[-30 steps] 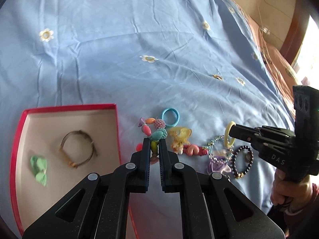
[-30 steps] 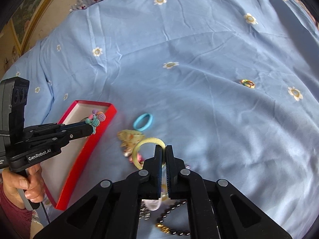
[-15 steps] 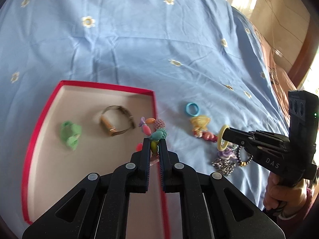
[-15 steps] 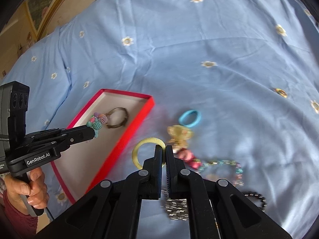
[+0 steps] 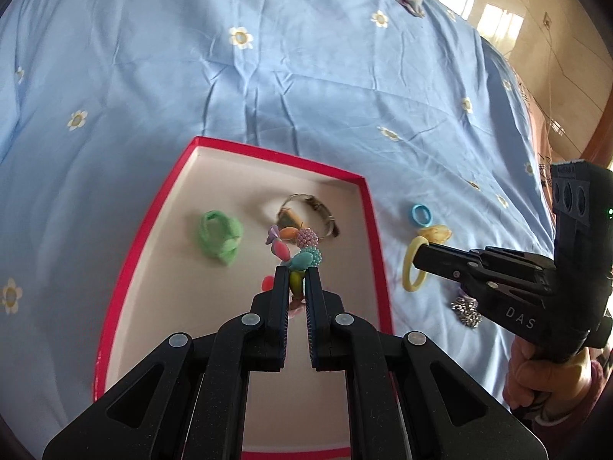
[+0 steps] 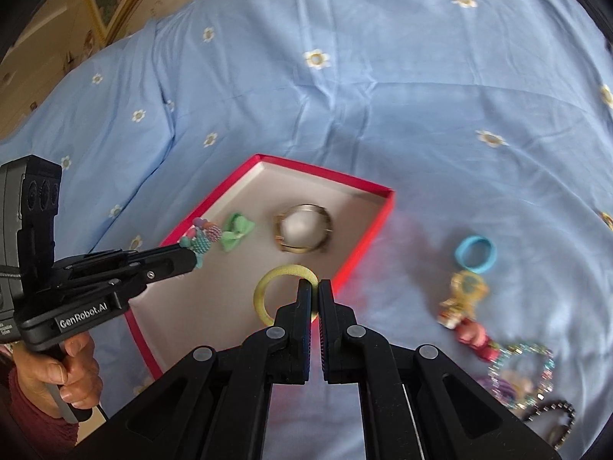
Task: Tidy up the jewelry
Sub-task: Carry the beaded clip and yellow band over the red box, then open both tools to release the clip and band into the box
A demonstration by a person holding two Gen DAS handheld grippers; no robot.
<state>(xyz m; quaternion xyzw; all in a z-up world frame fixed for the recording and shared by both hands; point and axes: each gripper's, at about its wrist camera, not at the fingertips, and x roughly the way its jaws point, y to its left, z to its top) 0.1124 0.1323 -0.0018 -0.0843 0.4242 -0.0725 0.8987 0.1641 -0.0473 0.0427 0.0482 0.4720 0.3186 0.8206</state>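
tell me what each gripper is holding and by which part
Left gripper: colourful bead bracelet, pinched at one end of the bead cluster. Right gripper: yellow hair tie, pinched on its rim.

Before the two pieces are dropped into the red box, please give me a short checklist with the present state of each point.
1. Left hand-held gripper shut on the beaded bracelet: ok.
2. Right hand-held gripper shut on the yellow ring: ok.
3. Bracelet over the red box: ok.
4. Yellow ring over the box in both views: cannot tell.
5. Free floor beside the green bow and metal bangle: ok.
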